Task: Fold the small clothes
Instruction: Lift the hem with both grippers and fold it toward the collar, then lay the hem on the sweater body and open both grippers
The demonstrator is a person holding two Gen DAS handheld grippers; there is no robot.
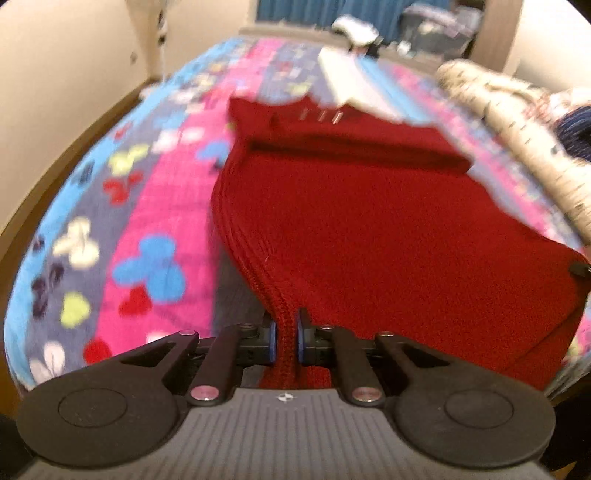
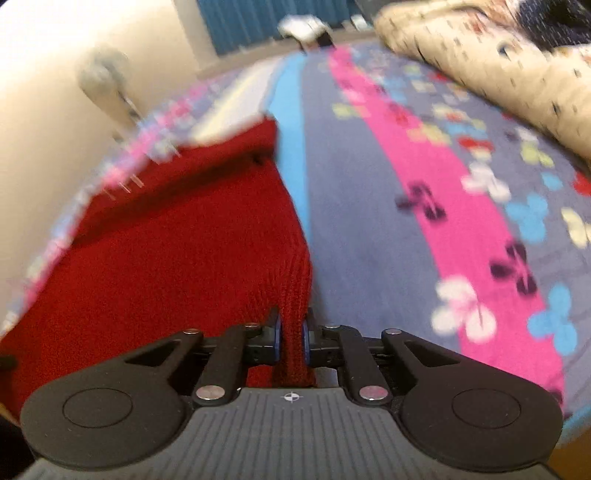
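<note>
The left gripper (image 1: 285, 338) has its fingers (image 1: 272, 341) closed on a ribbed edge of a dark red knitted garment (image 1: 369, 229), the fold of knit pinched between the two blue-edged pads and running back under them toward the grey ridged body of the tool. Ahead of these fingers and to their right the red knit spreads out wide over a bed covered by a striped sheet in pink, blue and grey with a butterfly print (image 1: 147, 221); a thick folded band of the same knit lies across the garment farther ahead. Beyond the far edge of the garment a pale flat item (image 1: 351, 81) lies on the sheet, too blurred to name. Ahead and to the right of the fingers a cream patterned quilt (image 1: 517, 122) is heaped along the bed's side. The right gripper (image 2: 291, 338) likewise has its fingers (image 2: 277, 341) clamped on a narrow ribbed strip of the dark red knitted garment (image 2: 166, 258), which fans out ahead and to the left of them. To the right of these fingers the butterfly-print sheet (image 2: 424, 203) lies bare, and the cream quilt (image 2: 480, 66) sits far ahead on the right. A blue curtain (image 2: 258, 22) hangs at the far end of the room, well beyond the fingers. Both views are smeared by motion blur.
</note>
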